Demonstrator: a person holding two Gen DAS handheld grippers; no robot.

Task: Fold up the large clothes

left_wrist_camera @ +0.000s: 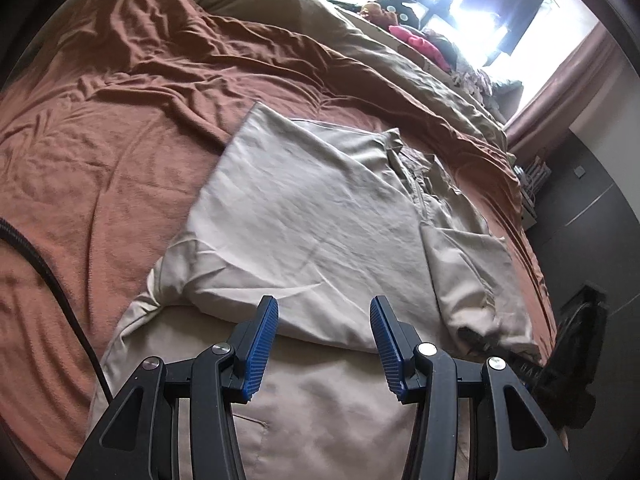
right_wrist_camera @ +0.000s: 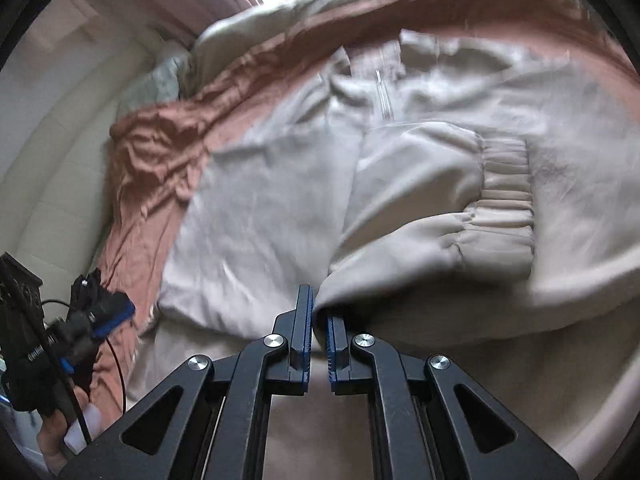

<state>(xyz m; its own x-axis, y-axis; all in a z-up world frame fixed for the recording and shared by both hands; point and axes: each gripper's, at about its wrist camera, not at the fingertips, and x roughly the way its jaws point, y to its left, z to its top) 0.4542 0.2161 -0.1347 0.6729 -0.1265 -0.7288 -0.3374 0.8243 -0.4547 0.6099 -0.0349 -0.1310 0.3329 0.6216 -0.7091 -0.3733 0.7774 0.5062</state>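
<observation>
A beige zip jacket (left_wrist_camera: 304, 208) lies spread on the rust-brown bed sheet (left_wrist_camera: 100, 140), collar toward the window. My left gripper (left_wrist_camera: 324, 304) hovers open over its lower part with nothing between the blue pads. In the right wrist view my right gripper (right_wrist_camera: 319, 308) is shut on a fold of the jacket's sleeve (right_wrist_camera: 420, 216), whose elastic cuff (right_wrist_camera: 508, 200) lies across the jacket body (right_wrist_camera: 256, 208). The right gripper (left_wrist_camera: 480, 340) also shows at the sleeve's end in the left wrist view. The left gripper (right_wrist_camera: 92, 336), held by a hand, appears at the left edge.
A crumpled olive-beige duvet (left_wrist_camera: 380, 52) runs along the far side of the bed. A pile of clothes with something pink (left_wrist_camera: 416, 44) sits under the bright window (left_wrist_camera: 480, 0). A black cable (left_wrist_camera: 52, 280) crosses the sheet at left. Dark floor (left_wrist_camera: 592, 220) lies beyond the bed's right edge.
</observation>
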